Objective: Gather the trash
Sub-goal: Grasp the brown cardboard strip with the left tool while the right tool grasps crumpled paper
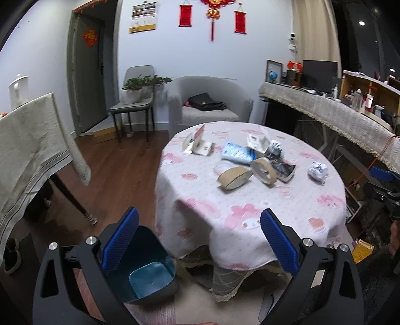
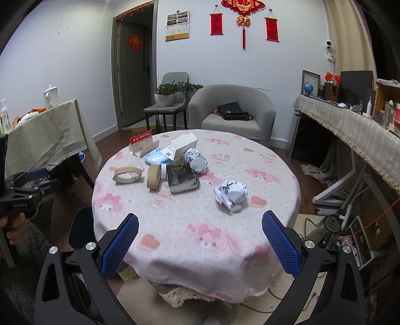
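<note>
Both claws spread wide and empty, short of the round counter (image 2: 275, 180).

Left claw (image 1: 200, 240) above a blue bin (image 1: 150, 277) on the floor — right claw (image 2: 200, 242) facing a crumpled paper ball (image 2: 231, 193), apart from tape rolls (image 2: 128, 174), boxes.

Pale wall (image 2: 75, 50) hung with red ornaments (image 2: 242, 10); grey door (image 2: 132, 82), grey armchair (image 2: 232, 112), potted plants (image 2: 170, 92) on chair, dark wood floor (image 1: 112, 170).
</note>
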{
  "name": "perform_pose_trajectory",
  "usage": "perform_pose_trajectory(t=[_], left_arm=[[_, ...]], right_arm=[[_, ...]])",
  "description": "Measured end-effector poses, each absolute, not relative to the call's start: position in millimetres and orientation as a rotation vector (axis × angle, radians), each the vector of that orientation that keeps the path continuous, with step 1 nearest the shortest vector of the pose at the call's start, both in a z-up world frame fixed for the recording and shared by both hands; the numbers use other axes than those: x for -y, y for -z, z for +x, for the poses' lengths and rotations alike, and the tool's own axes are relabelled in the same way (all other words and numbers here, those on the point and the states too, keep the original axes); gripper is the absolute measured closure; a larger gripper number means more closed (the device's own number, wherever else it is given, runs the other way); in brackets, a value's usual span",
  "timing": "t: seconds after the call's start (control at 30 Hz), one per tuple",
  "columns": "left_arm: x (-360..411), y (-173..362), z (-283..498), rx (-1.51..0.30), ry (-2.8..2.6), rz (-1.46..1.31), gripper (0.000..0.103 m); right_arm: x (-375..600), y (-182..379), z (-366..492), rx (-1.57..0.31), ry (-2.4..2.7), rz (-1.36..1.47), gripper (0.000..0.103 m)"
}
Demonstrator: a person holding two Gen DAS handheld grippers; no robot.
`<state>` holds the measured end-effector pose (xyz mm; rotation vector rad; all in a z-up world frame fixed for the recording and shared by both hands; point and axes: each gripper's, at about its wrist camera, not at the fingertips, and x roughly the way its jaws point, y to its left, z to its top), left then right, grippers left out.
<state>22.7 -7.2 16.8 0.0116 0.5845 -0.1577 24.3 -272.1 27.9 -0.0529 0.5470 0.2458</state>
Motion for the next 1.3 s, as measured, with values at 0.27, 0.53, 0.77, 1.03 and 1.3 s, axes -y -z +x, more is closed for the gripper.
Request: perform_pose_trajectory(t=[0.27, 0.53, 0.77, 1.03, 1.3], left_arm=[[32, -17, 59, -0.589, 0.256, 0.096, 0.006], [45, -5, 99, -0.614, 0.346, 0.110, 0.020], [38, 9, 131, -0.638, 0.418, 0.067, 0.028], [35, 26, 149, -0.694, 0.521, 0.053, 0.038], [41, 36, 155, -0.724, 0.550, 0.058, 0.054]], right_arm=[[275, -24, 65, -0.561, -0.264, -0.045, 0.003], [277, -10, 96, -0.601, -0.301, -0.067, 0.003], [285, -2, 117, -0.631, -0.340, -0.045, 0.003], [296, 3, 139, -0.657, -0.372, -0.021, 0.003], [297, 12, 150, -0.692, -0.369, -0.027, 0.004]])
